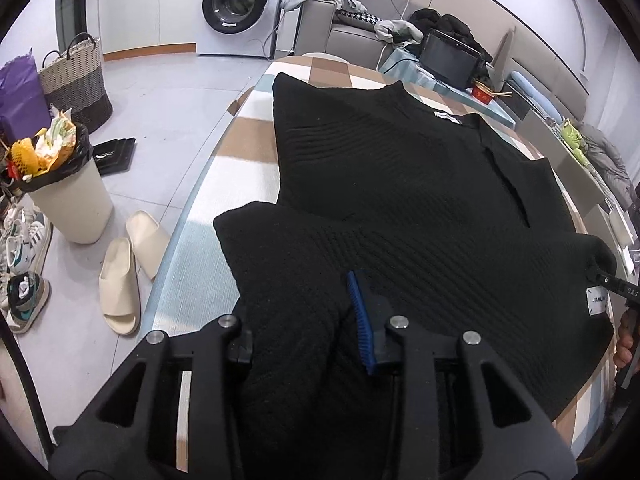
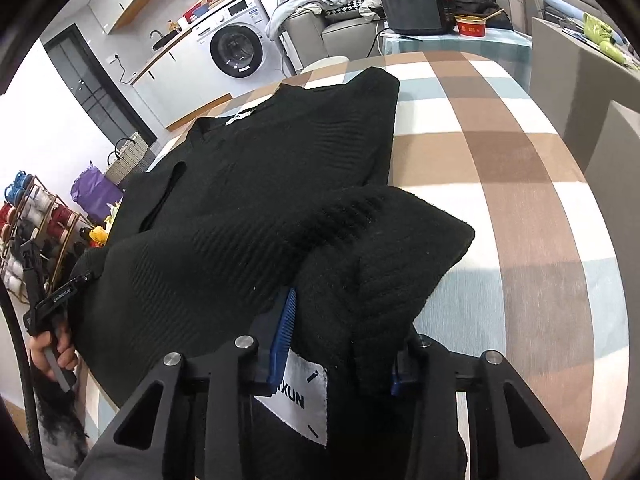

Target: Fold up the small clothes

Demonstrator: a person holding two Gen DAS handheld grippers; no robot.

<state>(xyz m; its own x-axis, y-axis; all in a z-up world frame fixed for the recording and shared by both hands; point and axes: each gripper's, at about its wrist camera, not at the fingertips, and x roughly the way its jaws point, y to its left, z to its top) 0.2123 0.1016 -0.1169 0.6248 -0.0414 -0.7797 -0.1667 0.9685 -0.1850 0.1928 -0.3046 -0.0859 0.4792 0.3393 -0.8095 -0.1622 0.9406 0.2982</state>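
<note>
A black ribbed knit sweater (image 1: 400, 184) lies on a table with a checked cloth (image 1: 256, 136). Its neck with a white tag (image 1: 446, 117) points away. My left gripper (image 1: 312, 344) is shut on the near left hem, which bunches between the blue-padded fingers (image 1: 360, 320). My right gripper (image 2: 340, 356) is shut on the near right hem by a white label (image 2: 298, 396); the sweater (image 2: 256, 184) stretches away from it. The right gripper also shows at the left view's right edge (image 1: 608, 280), and the left gripper at the right view's left edge (image 2: 60, 292).
Left of the table on the floor stand a full waste bin (image 1: 68, 188), slippers (image 1: 128, 268), shoes (image 1: 24, 264) and a woven basket (image 1: 76, 76). A washing machine (image 1: 236, 4) and a sofa (image 1: 352, 32) are at the back. A black appliance (image 1: 448, 58) sits beyond the table.
</note>
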